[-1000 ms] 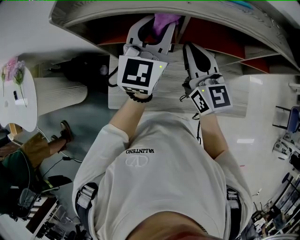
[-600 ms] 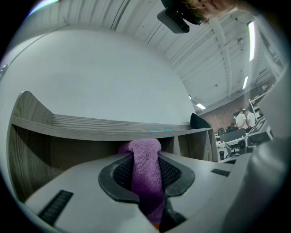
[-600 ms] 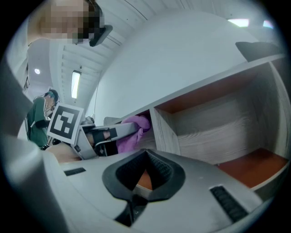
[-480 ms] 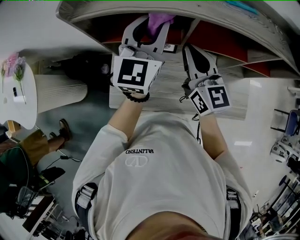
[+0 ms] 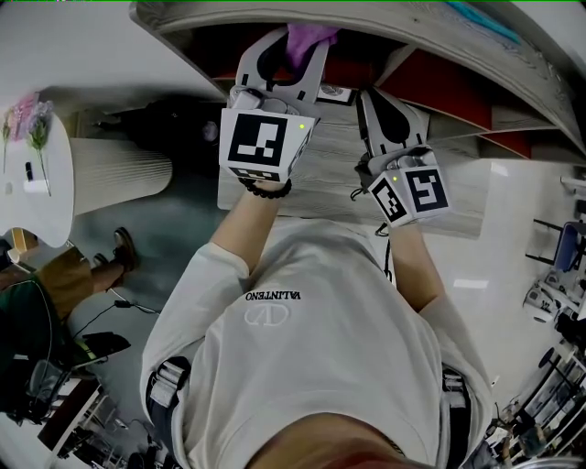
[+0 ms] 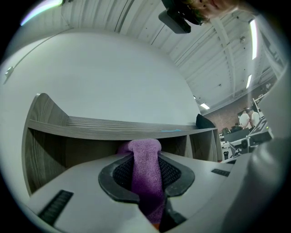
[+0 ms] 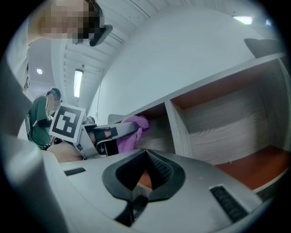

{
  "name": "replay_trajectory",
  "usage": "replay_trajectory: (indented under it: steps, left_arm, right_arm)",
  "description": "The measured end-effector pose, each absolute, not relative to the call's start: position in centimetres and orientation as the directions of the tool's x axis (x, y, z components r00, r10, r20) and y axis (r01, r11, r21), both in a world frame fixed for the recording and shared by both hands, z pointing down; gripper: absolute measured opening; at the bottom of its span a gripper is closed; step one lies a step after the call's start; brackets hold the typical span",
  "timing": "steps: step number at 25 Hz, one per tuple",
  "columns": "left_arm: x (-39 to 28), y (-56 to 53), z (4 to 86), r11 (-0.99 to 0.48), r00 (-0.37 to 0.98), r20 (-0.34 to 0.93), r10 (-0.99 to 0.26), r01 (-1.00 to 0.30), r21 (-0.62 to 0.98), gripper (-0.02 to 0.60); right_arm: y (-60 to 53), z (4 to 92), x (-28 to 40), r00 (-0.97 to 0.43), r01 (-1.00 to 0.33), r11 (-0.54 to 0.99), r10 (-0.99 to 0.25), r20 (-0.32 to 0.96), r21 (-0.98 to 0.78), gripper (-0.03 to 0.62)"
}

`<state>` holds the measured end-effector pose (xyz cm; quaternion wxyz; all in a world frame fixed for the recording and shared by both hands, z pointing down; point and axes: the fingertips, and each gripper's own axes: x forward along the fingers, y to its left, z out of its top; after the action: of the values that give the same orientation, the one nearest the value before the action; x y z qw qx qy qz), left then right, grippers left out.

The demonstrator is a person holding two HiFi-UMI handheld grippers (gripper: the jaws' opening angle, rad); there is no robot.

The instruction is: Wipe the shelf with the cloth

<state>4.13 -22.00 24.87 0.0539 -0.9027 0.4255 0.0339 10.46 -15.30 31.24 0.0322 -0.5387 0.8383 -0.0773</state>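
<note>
The purple cloth [image 5: 309, 37] [image 6: 146, 167] is pinched in my left gripper [image 5: 291, 44] [image 6: 146, 150], which is shut on it. A fold bulges past the tips, just under the grey wooden shelf's top board [image 6: 113, 127] [image 5: 183, 20]. In the right gripper view the cloth [image 7: 132, 131] and the left gripper [image 7: 102, 135] show at the mouth of the left compartment, beside an upright divider [image 7: 175, 125]. My right gripper [image 5: 377, 93] [image 7: 145, 154] is shut and empty. It hangs to the right, over the lower grey board [image 5: 325, 183], aimed at a compartment with an orange-red floor [image 7: 254, 166].
Orange-red panels [image 5: 444, 87] line the shelf's compartments on the right. A white round table with flowers [image 5: 37, 174] and a white fluted stand [image 5: 119, 174] are at the left. A seated person's legs [image 5: 78, 279] and cables lie lower left. Equipment clutters the right floor edge [image 5: 549, 293].
My left gripper has shifted slightly left and deeper under the shelf's top board with the cloth. The right gripper has hardly moved.
</note>
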Motion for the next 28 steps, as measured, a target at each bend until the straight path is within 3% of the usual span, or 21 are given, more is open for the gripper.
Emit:
replay_trajectory:
  steps: [28]
  left_arm:
    - [-5.4, -25.0, 24.9, -0.53, 0.53, -0.129, -0.838, -0.847, -0.039, 0.089]
  right_arm:
    - [-16.9, 32.4, 4.2, -0.443, -0.887, 0.429, -0.895, 0.055, -0.169, -0.002]
